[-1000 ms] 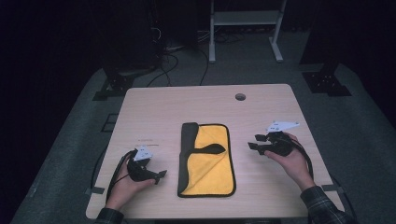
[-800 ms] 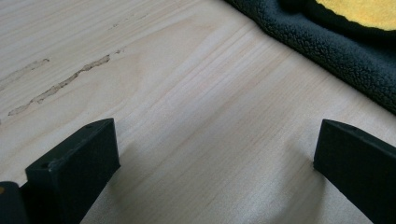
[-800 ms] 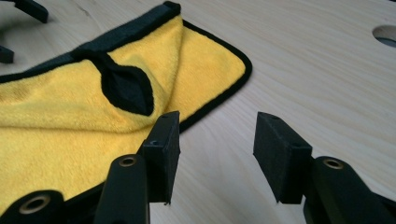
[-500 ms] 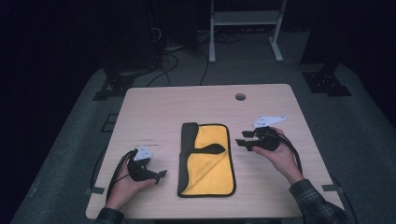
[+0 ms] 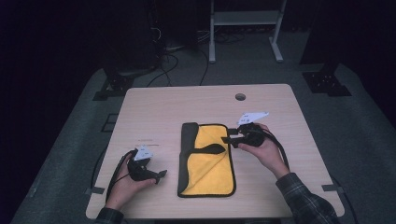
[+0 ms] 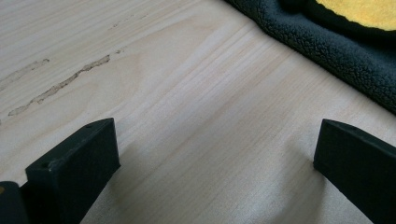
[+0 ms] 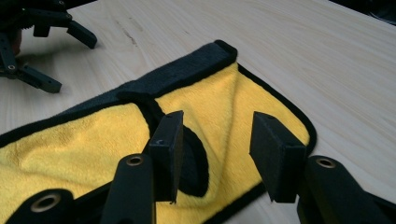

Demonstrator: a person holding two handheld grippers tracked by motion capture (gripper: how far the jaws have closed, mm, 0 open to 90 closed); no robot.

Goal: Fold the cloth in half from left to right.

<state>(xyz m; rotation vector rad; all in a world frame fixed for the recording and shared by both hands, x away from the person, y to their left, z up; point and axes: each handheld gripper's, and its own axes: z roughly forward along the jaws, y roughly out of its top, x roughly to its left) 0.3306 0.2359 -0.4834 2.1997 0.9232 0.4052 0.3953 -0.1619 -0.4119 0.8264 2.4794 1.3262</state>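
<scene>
Cloth, yellow with a black border, lies folded near the middle of the pale wooden surface, long side running away from the person. A black strip is turned over along its left edge, and a dark curved flap lies across the yellow face.

The right tongs hover at the cloth's far right corner, tips pointing left over the border. In the right gripper view the cloth spreads below these tongs, whose jaws stand partly apart and have just been closing; nothing is gripped between them, and they are not pressing on the fabric. The right hand holds the body, cable trailing back over the sleeve.

The left tongs rest low on the surface, just left of the cloth's near half and apart from it, held by the left hand. The left gripper view shows their jaws wide apart with bare wood between them, and the cloth's dark fleecy edge beyond, untouched.
</scene>
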